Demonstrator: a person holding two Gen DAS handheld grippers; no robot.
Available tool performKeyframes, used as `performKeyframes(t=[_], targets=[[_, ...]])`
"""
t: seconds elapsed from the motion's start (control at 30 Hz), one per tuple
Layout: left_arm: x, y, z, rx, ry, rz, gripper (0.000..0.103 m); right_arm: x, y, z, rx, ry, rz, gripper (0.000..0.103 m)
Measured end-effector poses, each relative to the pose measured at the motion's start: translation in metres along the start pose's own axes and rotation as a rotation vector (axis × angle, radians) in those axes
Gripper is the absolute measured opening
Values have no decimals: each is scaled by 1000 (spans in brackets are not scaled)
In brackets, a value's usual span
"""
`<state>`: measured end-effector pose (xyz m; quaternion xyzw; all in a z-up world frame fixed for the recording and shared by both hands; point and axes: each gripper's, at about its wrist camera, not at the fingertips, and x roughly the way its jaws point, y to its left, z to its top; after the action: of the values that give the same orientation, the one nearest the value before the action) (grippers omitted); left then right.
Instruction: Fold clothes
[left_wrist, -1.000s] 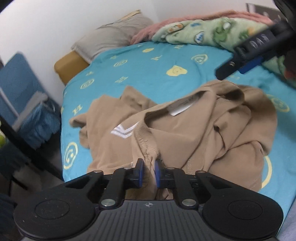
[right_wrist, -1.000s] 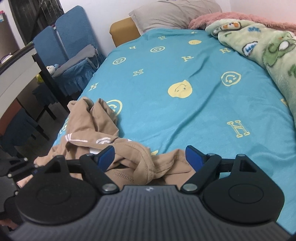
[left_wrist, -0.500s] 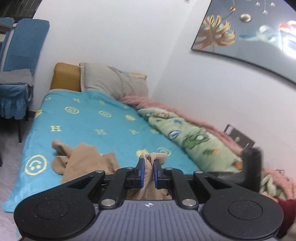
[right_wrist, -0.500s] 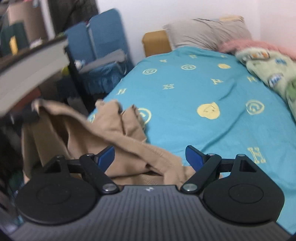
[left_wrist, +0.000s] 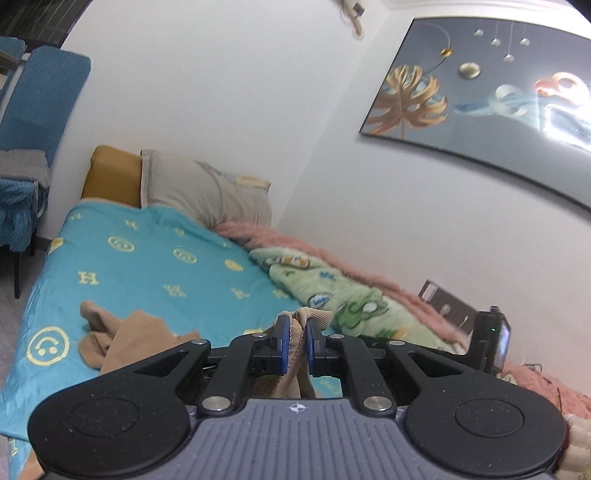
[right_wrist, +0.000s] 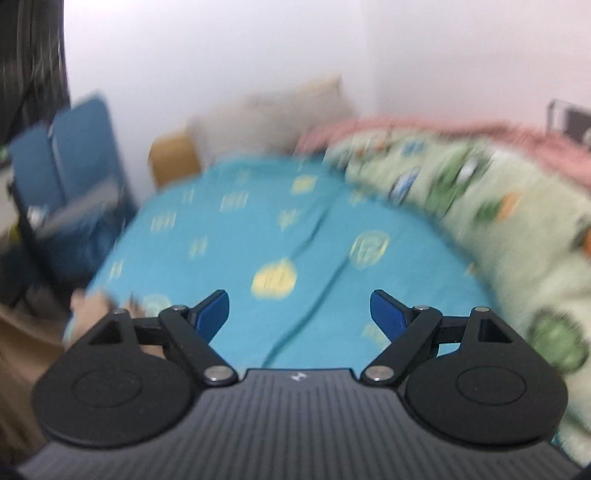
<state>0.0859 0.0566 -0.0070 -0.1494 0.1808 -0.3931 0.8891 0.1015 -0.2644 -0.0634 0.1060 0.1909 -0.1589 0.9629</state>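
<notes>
Garment (left_wrist: 122, 332) (one, tan) pinched in left tool (left_wrist: 294, 345); right tool (right_wrist: 300, 312) spread.

The left wrist view looks from above the foot of the bed (left_wrist: 147, 258), tilted up toward the pillow (left_wrist: 207, 195) and the wall picture (left_wrist: 480, 99). The right wrist view, blurred, faces the same way from nearby over the bed (right_wrist: 295, 229). Both share the sheet, pillow (right_wrist: 295, 107) and green blanket (left_wrist: 351, 299).
</notes>
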Motion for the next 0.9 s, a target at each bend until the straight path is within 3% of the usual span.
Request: performKeyframes(t=[0.1, 0.23, 0.33, 0.4, 0.47, 0.53, 0.6, 0.7, 0.8, 0.83, 0.9], targets=[[-3, -2, 0, 2, -22, -5, 10, 2, -2, -1, -20, 27, 14, 85], [-5, -4, -1, 9, -26, 15, 10, 3, 11, -8, -52, 147, 218, 85], [-6, -3, -2, 13, -30, 27, 10, -5, 37, -16, -156, 168, 367, 85], [-7, -2, -3, 10, -35, 41, 10, -4, 55, -25, -228, 186, 398, 85], [-8, -2, -3, 8, -40, 55, 10, 8, 63, -33, -272, 214, 334, 85], [-9, -1, -3, 6, -45, 69, 10, 26, 56, -38, -251, 268, 214, 85], [-11, 0, -3, 3, -50, 83, 10, 43, 35, -41, -168, 344, 95, 85], [-10, 4, -3, -22, -41, 94, 10, 52, 2, -44, 25, 406, 40, 85], [-5, 7, -5, -29, 0, 120, 10, 40, -9, -37, 174, 334, 129, 34], [-2, 7, -6, -27, 19, 135, 10, 35, -10, -33, 209, 297, 156, 29], [3, 9, -9, -26, 53, 161, 10, 33, -4, -27, 184, 258, 175, 29]])
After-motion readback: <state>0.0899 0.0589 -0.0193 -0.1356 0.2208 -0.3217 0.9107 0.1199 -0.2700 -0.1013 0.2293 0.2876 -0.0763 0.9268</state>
